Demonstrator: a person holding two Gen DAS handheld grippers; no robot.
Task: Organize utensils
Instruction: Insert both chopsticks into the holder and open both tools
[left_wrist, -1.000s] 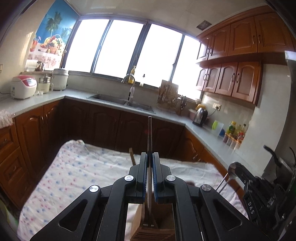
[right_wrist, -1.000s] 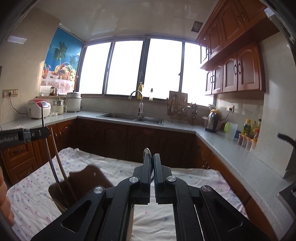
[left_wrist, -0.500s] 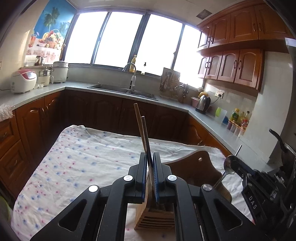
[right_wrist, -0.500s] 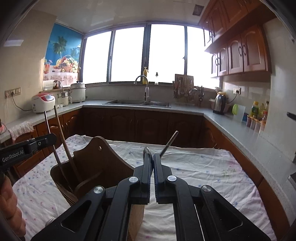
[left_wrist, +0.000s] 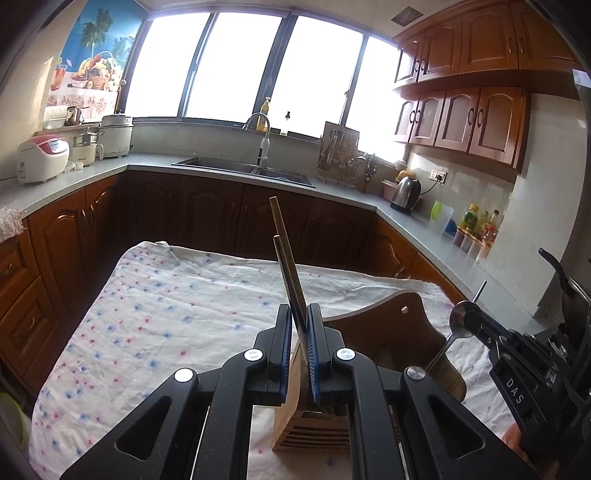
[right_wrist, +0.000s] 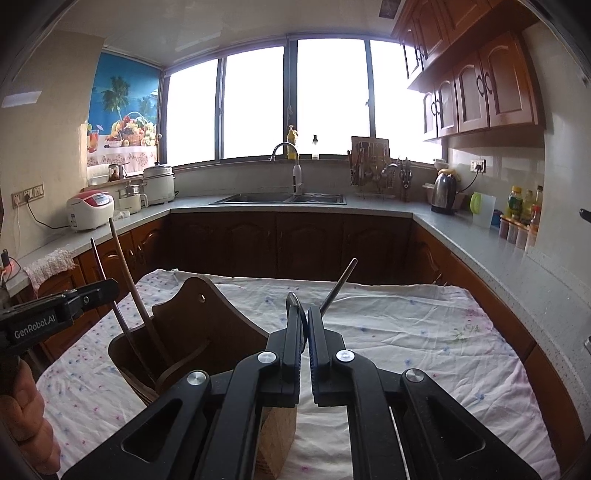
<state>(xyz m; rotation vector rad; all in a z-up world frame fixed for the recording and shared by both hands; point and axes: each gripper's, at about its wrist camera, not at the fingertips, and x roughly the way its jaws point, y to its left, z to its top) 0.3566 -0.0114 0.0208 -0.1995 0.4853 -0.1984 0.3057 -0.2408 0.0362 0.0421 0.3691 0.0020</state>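
A wooden utensil holder with a slatted base stands on the cloth-covered table; it also shows in the right wrist view. My left gripper is shut on a pair of chopsticks, whose lower ends reach down into the holder's left compartment. In the right wrist view the chopsticks lean left inside the holder. My right gripper is shut on a metal spoon, held just right of the holder. The spoon bowl shows in the left wrist view.
The table is covered by a white flowered cloth. Wooden cabinets and a grey counter wrap around it, with a sink, a kettle and a rice cooker. A hand holds the left gripper.
Both grippers have dropped lower toward the table. The chopsticks have sunk further into the holder and tilted left. The spoon has come closer to the holder.
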